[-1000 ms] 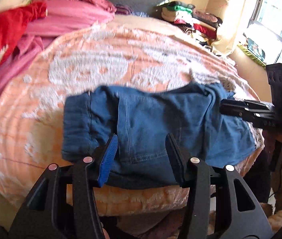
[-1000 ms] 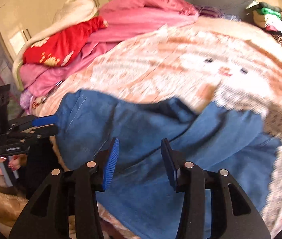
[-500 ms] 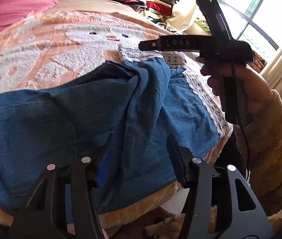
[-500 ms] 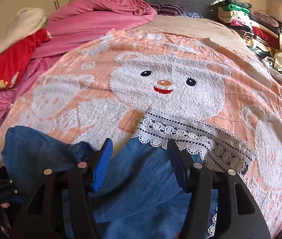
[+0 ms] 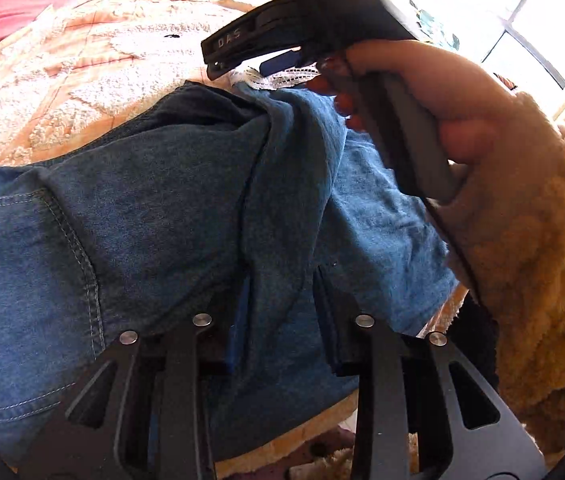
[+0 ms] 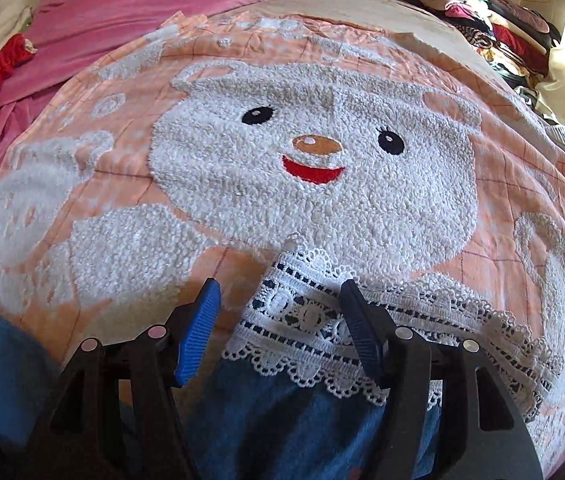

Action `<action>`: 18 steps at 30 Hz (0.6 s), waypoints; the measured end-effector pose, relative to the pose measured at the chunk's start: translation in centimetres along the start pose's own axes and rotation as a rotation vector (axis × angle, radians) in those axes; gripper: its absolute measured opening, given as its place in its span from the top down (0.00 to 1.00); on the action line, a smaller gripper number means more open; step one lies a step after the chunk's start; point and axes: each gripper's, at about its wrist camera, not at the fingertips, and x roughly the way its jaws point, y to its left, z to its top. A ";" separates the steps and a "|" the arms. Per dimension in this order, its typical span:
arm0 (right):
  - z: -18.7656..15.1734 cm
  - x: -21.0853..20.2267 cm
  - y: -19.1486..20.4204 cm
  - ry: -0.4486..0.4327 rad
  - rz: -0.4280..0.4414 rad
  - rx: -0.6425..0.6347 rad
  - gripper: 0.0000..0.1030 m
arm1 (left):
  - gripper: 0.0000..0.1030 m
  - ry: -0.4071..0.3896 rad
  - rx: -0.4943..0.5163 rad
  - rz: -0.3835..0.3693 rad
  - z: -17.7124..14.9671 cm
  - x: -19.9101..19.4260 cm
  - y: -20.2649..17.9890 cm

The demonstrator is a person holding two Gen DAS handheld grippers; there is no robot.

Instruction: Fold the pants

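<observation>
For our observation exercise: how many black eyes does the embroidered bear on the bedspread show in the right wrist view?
2: one eye up and left of the orange nose, the other eye right of it. Neither is covered.

Peach bear blanket [image 6: 130,264] carries blue pants [image 5: 154,216].

We are working in a home bedroom: a bed under an orange bear-patterned blanket [image 6: 322,168] is stretching out ahead of the tool. Pink bedding [image 6: 134,4] is lying bunched beyond it to the far left, folded clothes [image 6: 482,12] are sitting stacked far right, and a window [image 5: 522,20] is letting daylight in.
</observation>
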 end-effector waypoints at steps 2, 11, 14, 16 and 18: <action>0.0 0.4 0.0 -0.007 -0.019 -0.027 0.59 | 0.78 -0.004 0.001 -0.006 0.0 0.0 0.0; -1.9 -3.9 -3.9 -0.143 0.150 0.078 0.91 | 0.73 -0.035 0.016 -0.006 0.7 -0.7 0.9; -3.5 -7.1 -5.7 -0.205 0.206 0.152 0.92 | 0.70 -0.049 0.025 -0.003 0.8 -0.8 0.7; -4.6 -9.1 -6.9 -0.246 0.218 0.187 0.92 | 0.70 -0.056 0.020 -0.008 0.8 -1.0 1.0; -5.7 -11.0 -7.9 -0.285 0.224 0.220 0.93 | 0.70 -0.064 0.020 -0.011 0.9 -0.9 1.0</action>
